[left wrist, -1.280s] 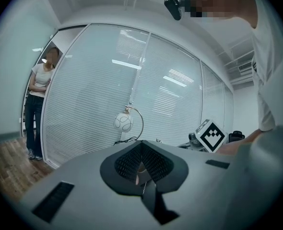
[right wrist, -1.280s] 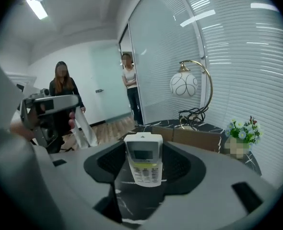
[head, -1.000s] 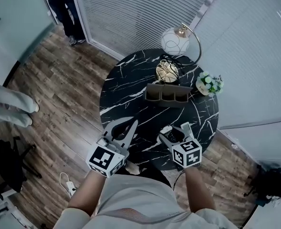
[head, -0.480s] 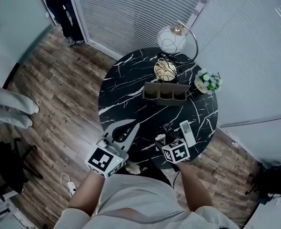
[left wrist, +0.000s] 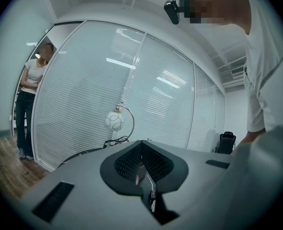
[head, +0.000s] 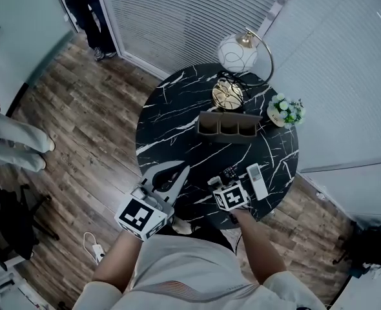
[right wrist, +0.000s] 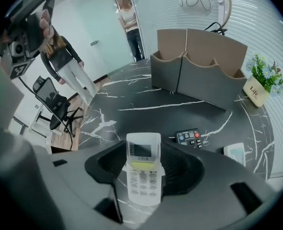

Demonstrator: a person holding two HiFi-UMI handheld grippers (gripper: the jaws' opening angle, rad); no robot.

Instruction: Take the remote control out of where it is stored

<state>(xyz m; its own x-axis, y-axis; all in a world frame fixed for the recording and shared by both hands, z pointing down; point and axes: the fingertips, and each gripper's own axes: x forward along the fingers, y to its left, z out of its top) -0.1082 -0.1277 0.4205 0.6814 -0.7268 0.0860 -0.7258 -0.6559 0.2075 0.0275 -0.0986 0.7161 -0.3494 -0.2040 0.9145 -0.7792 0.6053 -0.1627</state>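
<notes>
The right gripper (right wrist: 144, 150), whose jaws have just been closing a little, grips a white air-conditioner remote (right wrist: 142, 176) by its sides over the black marble table (right wrist: 132, 104). The left gripper (left wrist: 141, 145) is closed and holds nothing. A little farther lies a black remote (right wrist: 189, 138), and behind it stands the brown three-compartment organizer (right wrist: 199, 66).

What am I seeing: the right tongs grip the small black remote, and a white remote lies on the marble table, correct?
Wrong remote. The right tongs grip the white display remote, and their jaws have just been closing on it. The small black remote lies on the marble table beside a second white remote, as the right gripper view shows.
</notes>
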